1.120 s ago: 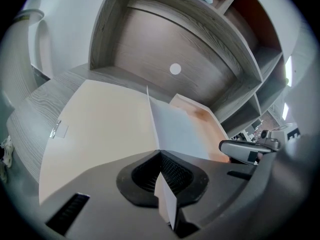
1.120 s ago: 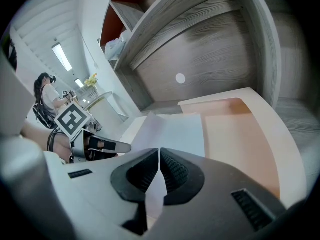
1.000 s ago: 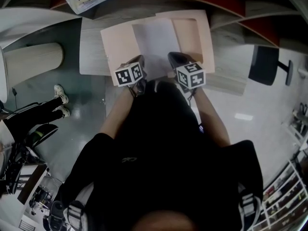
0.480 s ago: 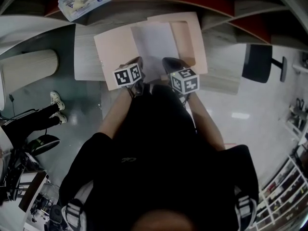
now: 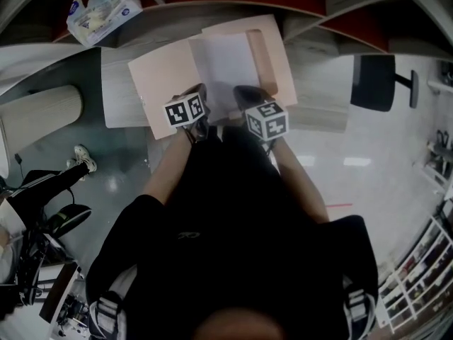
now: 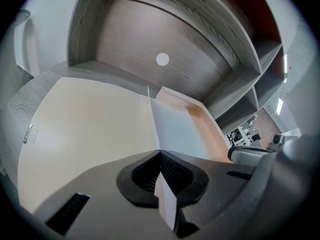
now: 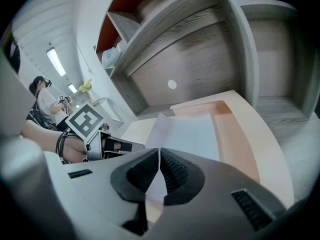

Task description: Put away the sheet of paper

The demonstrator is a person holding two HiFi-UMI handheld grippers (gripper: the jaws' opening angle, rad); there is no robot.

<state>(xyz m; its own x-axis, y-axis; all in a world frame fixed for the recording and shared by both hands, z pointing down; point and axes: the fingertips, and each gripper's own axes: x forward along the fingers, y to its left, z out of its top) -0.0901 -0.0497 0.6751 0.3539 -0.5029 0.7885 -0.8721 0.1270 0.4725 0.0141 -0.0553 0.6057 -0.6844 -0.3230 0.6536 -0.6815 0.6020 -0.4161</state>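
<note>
A white sheet of paper [image 5: 226, 66] hangs over an open peach folder-like tray [image 5: 164, 76] on the wooden desk. My left gripper [image 5: 200, 91] is shut on the sheet's near left edge, and my right gripper [image 5: 245, 93] is shut on its near right edge. In the left gripper view the sheet [image 6: 170, 129] runs edge-on out of the shut left gripper [image 6: 160, 154], with the tray's flat peach panel [image 6: 85, 129] to the left. From the right gripper view, the right gripper [image 7: 159, 151] pinches the sheet [image 7: 195, 134], which lies over the tray's rimmed half [image 7: 240, 134].
The desk sits inside a grey wooden shelf unit [image 5: 318, 27] with a round hole [image 6: 162, 59] in its back panel. A tissue pack [image 5: 99, 9] lies on a shelf at top left. A black stool [image 5: 374, 82] stands to the right; a person's legs [image 5: 67, 168] are at left.
Both grippers, still shut on the sheet, have edged forward over the peach tray. The head view has shifted, so the desk sits further left in the picture.
</note>
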